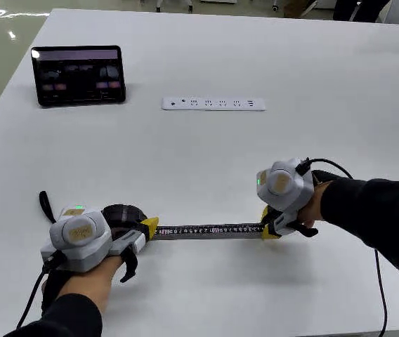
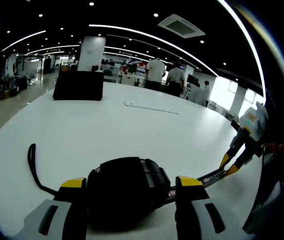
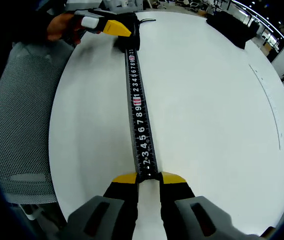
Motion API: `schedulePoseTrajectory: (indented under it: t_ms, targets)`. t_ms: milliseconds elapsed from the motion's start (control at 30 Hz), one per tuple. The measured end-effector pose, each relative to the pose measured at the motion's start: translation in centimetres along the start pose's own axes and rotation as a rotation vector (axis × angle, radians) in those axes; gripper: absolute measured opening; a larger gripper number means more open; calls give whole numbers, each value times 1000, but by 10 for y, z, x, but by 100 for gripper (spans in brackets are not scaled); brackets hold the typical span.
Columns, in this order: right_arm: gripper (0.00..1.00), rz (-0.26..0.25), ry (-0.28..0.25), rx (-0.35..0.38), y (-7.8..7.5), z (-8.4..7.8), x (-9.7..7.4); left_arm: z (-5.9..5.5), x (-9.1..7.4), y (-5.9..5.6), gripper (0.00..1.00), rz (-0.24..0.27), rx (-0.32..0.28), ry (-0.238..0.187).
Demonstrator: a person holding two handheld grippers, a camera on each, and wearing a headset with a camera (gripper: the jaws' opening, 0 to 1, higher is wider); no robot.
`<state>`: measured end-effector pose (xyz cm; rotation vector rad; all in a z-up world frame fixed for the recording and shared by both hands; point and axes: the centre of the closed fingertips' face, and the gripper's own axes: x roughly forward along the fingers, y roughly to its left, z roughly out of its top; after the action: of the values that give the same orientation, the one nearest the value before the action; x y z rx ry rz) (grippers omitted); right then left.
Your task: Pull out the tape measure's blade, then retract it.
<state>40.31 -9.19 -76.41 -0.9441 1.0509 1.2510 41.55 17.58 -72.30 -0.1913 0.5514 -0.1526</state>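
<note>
The black tape measure case (image 1: 123,217) rests on the white table, and my left gripper (image 1: 138,235) is shut on it; in the left gripper view the case (image 2: 124,187) fills the space between the yellow-tipped fingers. Its dark blade (image 1: 206,229) with white numbers runs out to the right along the table. My right gripper (image 1: 270,230) is shut on the blade's end. In the right gripper view the blade (image 3: 138,115) stretches away from my right gripper (image 3: 147,178) toward the case (image 3: 127,30). A black wrist strap (image 1: 46,206) trails to the left of the case.
A dark tablet (image 1: 79,74) stands propped at the far left of the table (image 1: 206,161). A white power strip (image 1: 213,104) lies flat beyond the middle. A grey mesh chair (image 3: 27,125) sits off the table's near edge. People stand far behind the table (image 2: 157,72).
</note>
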Motion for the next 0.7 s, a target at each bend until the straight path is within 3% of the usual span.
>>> schedulePoseTrajectory:
  t_ms: [333, 500, 633, 700]
  targets:
    - [11, 0, 44, -13, -2, 0, 0, -3, -1, 3, 62, 16, 28, 24]
    - [11, 6, 39, -16, -2, -1, 0, -4, 1, 4, 61, 27, 51, 65]
    - [11, 3, 23, -17, -2, -1, 0, -5, 0, 4, 60, 31, 61, 73]
    - [11, -4, 16, -53, 0, -1, 0, -5, 0, 5, 60, 31, 59, 76]
